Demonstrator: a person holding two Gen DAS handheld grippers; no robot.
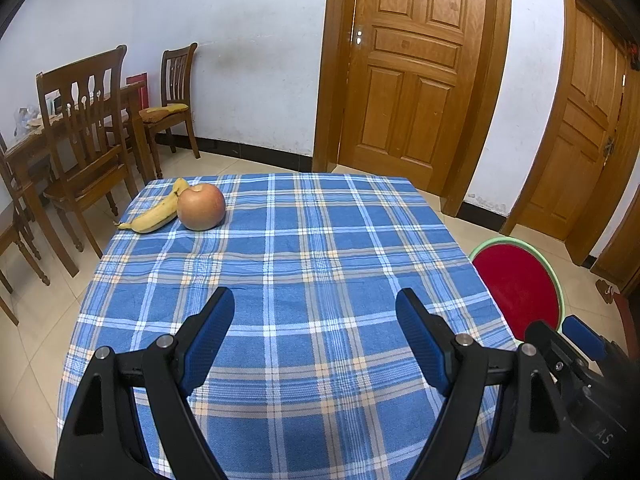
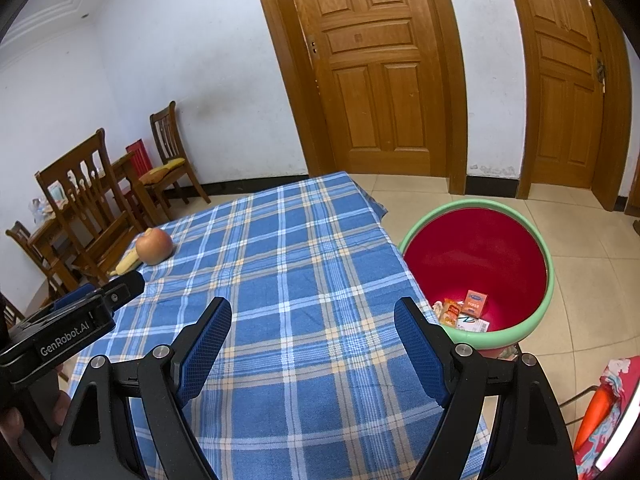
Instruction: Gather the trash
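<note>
Both grippers hovering, jaws spread and holding nothing, above the blue plaid-clothed tabletop (image 1: 304,264).

Left gripper (image 1: 315,334), reading "GenRobot.AI" on its body, and right gripper (image 2: 313,338) are flanking the red green-rimmed bin (image 2: 480,252), which is holding orange packets (image 2: 466,306) with unreadable print.

Open cloth ahead of me, fruit in the far left corner, bin off the right edge.

From where I drive, the tablecloth (image 1: 320,264) lies bare between both grippers and the far edge. The only things on it are the apple (image 1: 201,207) and banana (image 1: 158,214), touching, at the far left corner. The red bin (image 2: 478,256) stands just beside the table's right side, mouth open upward, wrappers (image 2: 466,312) at its bottom. Wooden chairs (image 1: 86,140) crowd the floor left of the table.
</note>
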